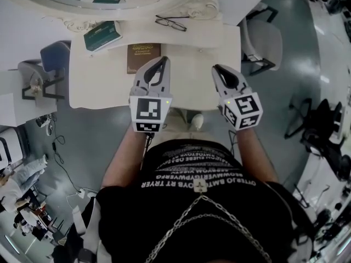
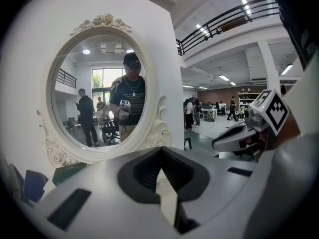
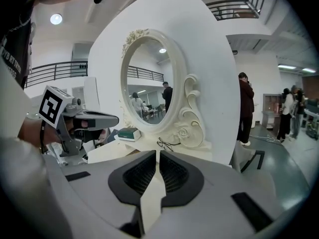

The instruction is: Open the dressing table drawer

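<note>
The white dressing table (image 1: 192, 78) stands at my twelve o'clock, a desk with a flat rectangular top squared to me. Its oval mirror (image 2: 102, 91), in a carved, flower-topped frame, stands upright at the far edge. I cannot make out its drawer from here.

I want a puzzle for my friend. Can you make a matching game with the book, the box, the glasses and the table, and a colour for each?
Things:
1. book
2. box
3. glasses
4. table

Colours:
A. white
B. green
C. black
D. brown

Pairs: 1-D, 2-B, 3-C, 4-A
</note>
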`<action>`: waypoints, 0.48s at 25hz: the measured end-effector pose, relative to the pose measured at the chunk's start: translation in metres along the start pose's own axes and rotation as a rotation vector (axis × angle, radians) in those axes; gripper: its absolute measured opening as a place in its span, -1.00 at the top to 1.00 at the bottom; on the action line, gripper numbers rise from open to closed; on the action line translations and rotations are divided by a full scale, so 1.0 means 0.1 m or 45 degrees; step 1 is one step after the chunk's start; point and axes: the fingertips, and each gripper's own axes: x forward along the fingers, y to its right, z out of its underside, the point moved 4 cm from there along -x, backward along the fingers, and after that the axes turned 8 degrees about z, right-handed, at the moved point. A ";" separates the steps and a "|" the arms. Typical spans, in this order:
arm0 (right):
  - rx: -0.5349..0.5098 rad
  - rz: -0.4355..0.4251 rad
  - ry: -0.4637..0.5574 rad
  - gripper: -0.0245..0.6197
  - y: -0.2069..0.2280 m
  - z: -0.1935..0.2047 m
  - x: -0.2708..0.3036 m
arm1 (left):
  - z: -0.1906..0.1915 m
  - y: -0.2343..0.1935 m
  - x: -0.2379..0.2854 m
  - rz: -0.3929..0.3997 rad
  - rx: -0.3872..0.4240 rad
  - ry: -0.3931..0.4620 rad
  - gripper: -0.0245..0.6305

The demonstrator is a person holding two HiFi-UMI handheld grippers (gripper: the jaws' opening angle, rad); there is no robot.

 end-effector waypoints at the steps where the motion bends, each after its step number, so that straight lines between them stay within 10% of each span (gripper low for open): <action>1: 0.000 0.004 -0.012 0.91 0.01 0.02 0.04 | 0.01 0.00 0.02 0.003 -0.003 -0.003 0.91; 12: 0.070 0.032 -0.129 0.82 0.15 0.31 0.41 | 0.12 -0.18 0.33 0.043 -0.010 -0.045 0.91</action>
